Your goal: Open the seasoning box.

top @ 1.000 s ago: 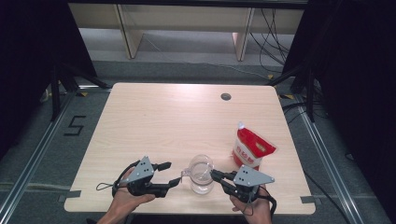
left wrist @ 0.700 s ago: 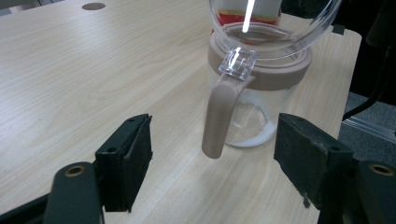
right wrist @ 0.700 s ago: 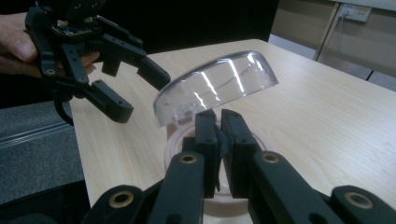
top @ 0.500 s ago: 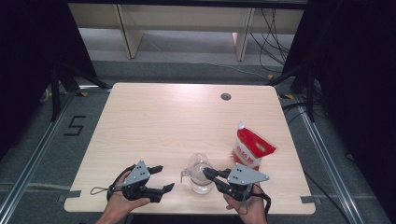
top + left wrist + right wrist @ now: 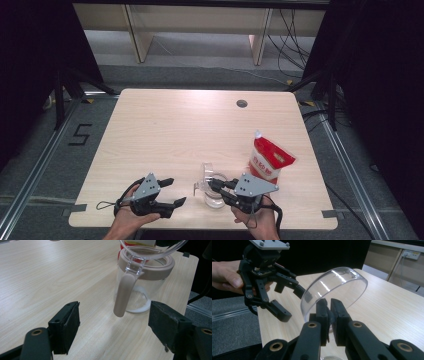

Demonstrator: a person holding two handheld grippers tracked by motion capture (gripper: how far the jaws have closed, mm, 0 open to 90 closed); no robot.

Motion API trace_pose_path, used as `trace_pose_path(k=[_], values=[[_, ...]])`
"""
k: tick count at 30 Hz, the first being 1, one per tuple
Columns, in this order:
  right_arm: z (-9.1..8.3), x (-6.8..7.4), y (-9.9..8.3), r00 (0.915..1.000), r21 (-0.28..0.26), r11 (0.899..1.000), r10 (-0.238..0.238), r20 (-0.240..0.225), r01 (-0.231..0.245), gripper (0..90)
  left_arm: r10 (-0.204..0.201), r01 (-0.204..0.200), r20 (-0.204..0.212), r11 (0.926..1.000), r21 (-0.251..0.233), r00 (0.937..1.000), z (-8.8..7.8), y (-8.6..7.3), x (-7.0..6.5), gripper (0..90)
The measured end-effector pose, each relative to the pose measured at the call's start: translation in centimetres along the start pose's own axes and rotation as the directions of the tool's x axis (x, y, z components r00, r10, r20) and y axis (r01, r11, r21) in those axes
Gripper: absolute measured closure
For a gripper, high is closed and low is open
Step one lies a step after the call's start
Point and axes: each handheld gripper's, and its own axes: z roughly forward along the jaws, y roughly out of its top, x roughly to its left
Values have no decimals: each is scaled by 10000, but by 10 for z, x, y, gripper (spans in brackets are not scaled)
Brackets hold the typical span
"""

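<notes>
A: At the near edge of the counter (image 5: 150, 130), between the two hands, stands the jar (image 5: 214, 196). How far along does it look?

B: I'd judge the opening is nearly done. The clear lid (image 5: 207, 172) is swung up on its hinge and stands on edge over the far-left of the rim. The right tool (image 5: 216, 185) has its jaws clamped tight on the lid's edge; in the right gripper view the pads pinch the lid (image 5: 334, 290) just at its rim.

A: And the left tool (image 5: 172, 191)?

B: Spread wide and holding nothing, just left of the jar. Its jaws have just been opening, with nothing between them. In the left gripper view the jar (image 5: 142, 287) sits a little beyond the jaws, its tan latch (image 5: 123, 296) hanging down toward that tool.

A: What's left?

B: Likely filling. The red pouch (image 5: 269, 160) lies untouched just right and farther back. A thin white layer shows in the jar's bottom.

A: Which way does the jar point?

B: Upright, long axis vertical, mouth up. The lid's dome faces left.
</notes>
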Motion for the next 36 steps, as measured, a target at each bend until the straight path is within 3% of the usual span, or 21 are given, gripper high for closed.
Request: trace_pose_path(k=[7,9,10,11,12,17,19,22,23,27,28,30,31,32,34,35,36], values=[[9,5,2,9998,39,10000,5,-217,-4,848,-182,181,-152,9998,-128,9997,-6,-1,6,245],[12,7,3,9997,3,10000,12,-242,-12,847,-156,154,-250,9999,-70,9996,-8,-1,7,244],[13,7,3,9998,-2,10000,-31,-194,31,846,96,-98,-146,9999,-113,9998,-9,-1,10,244],[14,7,4,9993,80,9999,-82,-364,85,846,-257,255,-189,9996,-114,9995,-9,-2,9,243],[15,8,4,9993,85,9999,-97,-361,101,844,-346,343,-187,9993,-166,9992,-9,-3,8,243],[19,11,4,9994,72,9999,-95,-341,97,836,-461,459,-84,9989,-136,9989,-8,-3,8,241],[19,11,4,9994,58,10000,-53,-339,55,831,-108,108,4,9999,-81,9999,-8,-3,11,239],[16,10,5,9991,103,9999,-92,-410,96,826,-459,458,-36,9989,-107,9989,-7,-5,9,236],[12,8,4,9994,67,9999,-122,-331,124,816,-262,261,-77,9997,-37,9996,-8,-4,11,230],[0,3,1,10000,-54,10000,35,42,-35,757,-299,299,-169,9996,-21,9994,-8,-4,11,189],[-3,1,0,9999,-62,9999,149,67,-148,725,-601,600,-99,9982,-96,9981,-7,-5,10,187],[-6,-1,-2,9997,-83,9998,197,119,-196,694,-650,649,-109,9978,-110,9978,-7,-5,10,186],[-15,-7,-5,9988,-173,9996,215,430,-208,619,-654,653,-142,9978,-103,9978,-7,-5,10,178],[-18,-7,-7,9972,-100,9982,594,448,-590,603,-637,635,-153,9979,-99,9979,-7,-5,10,169],[-26,-10,-10,9948,-146,9970,766,670,-758,557,-516,515,-136,9986,-86,9986,-7,-5,10,160],[-26,-10,-10,9948,-146,9970,766,670,-758,557,-362,361,-112,9993,-101,9993,-7,-5,11,160],[-34,-14,-14,9938,-328,9981,549,967,-519,521,-349,348,-196,9994,-45,9992,-7,-5,12,160]])
